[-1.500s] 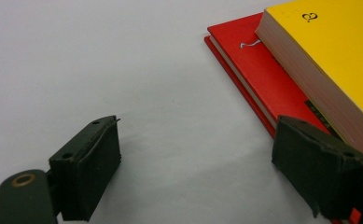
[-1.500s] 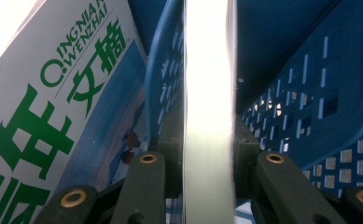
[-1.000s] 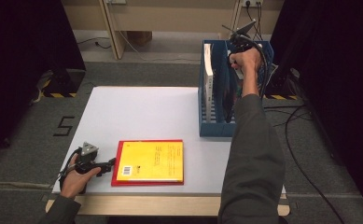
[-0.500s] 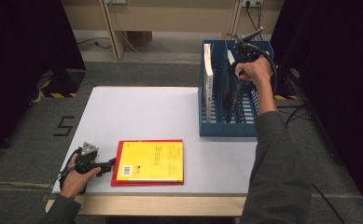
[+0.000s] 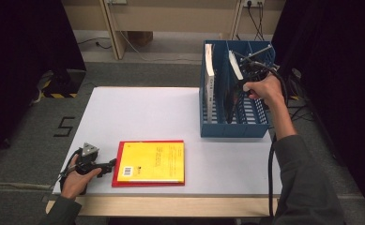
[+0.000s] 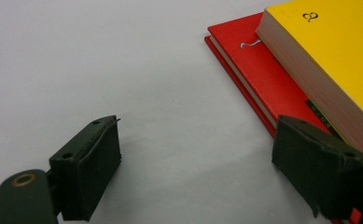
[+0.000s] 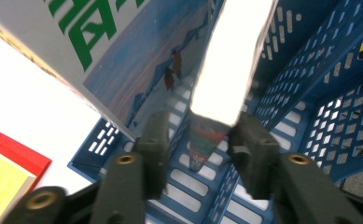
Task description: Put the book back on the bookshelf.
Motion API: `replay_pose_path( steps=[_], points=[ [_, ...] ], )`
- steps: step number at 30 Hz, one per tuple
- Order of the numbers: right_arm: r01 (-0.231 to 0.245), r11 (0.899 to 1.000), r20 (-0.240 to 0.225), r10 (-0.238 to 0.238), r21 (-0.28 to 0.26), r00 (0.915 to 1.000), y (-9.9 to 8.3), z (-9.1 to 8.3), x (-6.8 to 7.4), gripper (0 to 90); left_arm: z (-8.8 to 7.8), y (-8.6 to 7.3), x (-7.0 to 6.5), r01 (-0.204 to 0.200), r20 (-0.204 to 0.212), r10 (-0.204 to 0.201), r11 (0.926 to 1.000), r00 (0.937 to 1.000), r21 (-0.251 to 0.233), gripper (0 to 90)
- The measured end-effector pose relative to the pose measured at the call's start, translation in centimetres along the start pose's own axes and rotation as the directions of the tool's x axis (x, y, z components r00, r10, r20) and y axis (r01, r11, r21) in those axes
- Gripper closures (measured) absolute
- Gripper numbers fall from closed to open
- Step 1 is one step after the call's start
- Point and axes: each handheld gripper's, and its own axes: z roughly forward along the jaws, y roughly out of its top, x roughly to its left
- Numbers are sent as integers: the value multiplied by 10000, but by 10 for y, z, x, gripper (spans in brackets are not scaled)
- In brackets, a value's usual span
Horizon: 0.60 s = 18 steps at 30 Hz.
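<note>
Right tongs (image 7: pixel 195 140) straddle a white-edged book (image 7: pixel 230 60) standing in the blue rack (image 5: pixel 255 126) — jaws just closing, pads not pressing. Left tongs (image 6: pixel 207 172) rest open on the bench (image 5: pixel 147 117), beside the yellow book (image 5: pixel 154 161) lying on the red one (image 6: pixel 272 79).

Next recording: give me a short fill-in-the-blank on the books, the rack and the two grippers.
1. The yellow book lies flat on top of a ____ book.
2. The right gripper is at the ____ file rack, its jaws on either side of an upright book.
3. The left gripper rests on the white table, just ____ of the stacked books in the high view.
4. The left gripper's jaws stand ____, nothing between them.

Missing words: red; blue; left; open
</note>
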Motion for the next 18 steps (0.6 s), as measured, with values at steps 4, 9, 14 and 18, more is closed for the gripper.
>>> replay_pose_path(
  steps=[4,9,14,18],
  points=[
    [251,9997,12,-250,-13,9997,-3,3,0,711,0,0,0,-2,-3,2,10000,10000,3,142],
    [443,9990,101,-443,-32,9990,0,6,3,717,0,0,0,-13,-15,13,10000,10000,9,142],
    [409,9991,102,-408,-89,9991,7,12,5,717,0,0,0,-14,-17,14,10000,10000,9,142],
    [177,9997,192,-174,-147,9997,12,17,3,712,0,0,0,-11,-15,11,10000,10000,14,142]
  ],
)
